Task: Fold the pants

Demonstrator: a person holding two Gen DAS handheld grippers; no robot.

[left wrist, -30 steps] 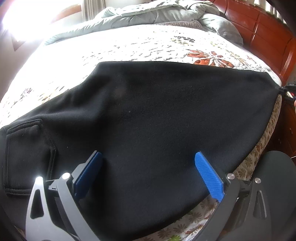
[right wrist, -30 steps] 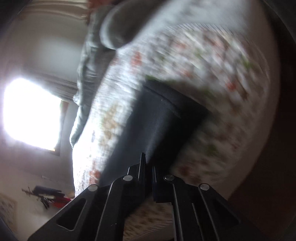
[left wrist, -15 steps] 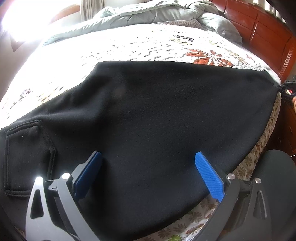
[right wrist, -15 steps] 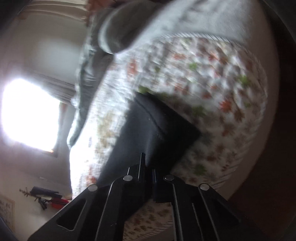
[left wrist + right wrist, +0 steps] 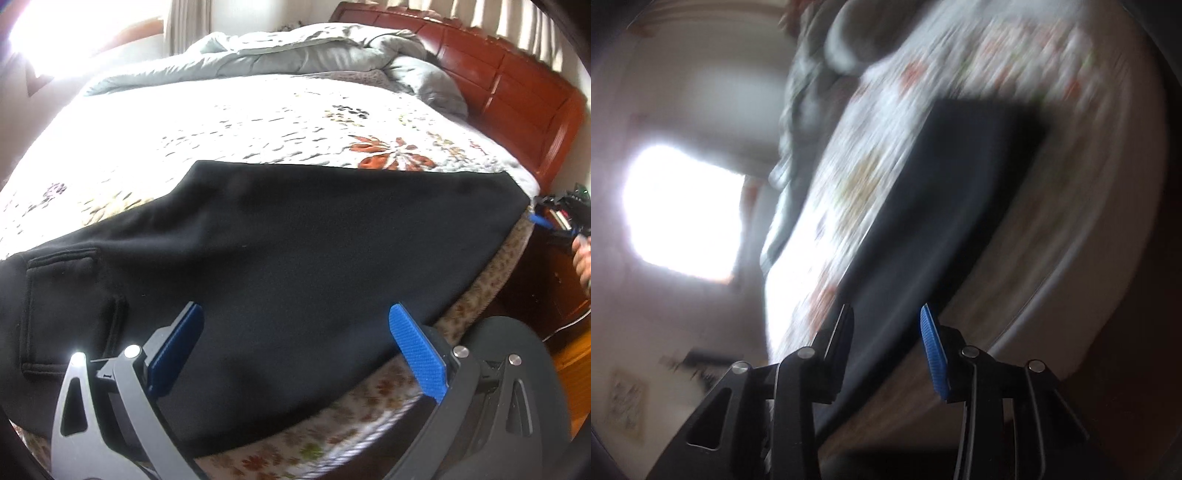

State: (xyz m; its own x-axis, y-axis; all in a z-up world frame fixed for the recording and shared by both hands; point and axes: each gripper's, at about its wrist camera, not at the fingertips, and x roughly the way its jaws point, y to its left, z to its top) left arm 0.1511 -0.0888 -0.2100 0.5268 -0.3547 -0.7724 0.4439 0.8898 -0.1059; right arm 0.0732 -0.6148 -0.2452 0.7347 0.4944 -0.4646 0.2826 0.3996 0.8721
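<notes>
Black pants point(image 5: 295, 229) lie flat across the near side of the bed, with a back pocket point(image 5: 62, 295) at the left and the leg ends at the right. My left gripper point(image 5: 295, 308) hovers open over the pants, its blue pads wide apart and nothing pinched. My right gripper point(image 5: 554, 218) is at the pants' right corner, just off the cloth, with a hand point(image 5: 583, 258) behind it. In the blurred right wrist view, the right gripper point(image 5: 886, 310) has its jaws opening. The pants point(image 5: 942, 206) stretch away beyond them and the pads do not press on the cloth.
A floral sheet point(image 5: 221, 122) covers the bed, with a grey duvet point(image 5: 314, 48) bunched at the far side. A red wooden headboard point(image 5: 498, 74) stands at the right. A dark rounded shape point(image 5: 517, 387) sits beside the bed's near edge. A bright window point(image 5: 683, 210) glares.
The right gripper's jaws have parted, letting go of the pants' leg end, and it has drawn back from the cloth. The left gripper has risen slightly, still open.
</notes>
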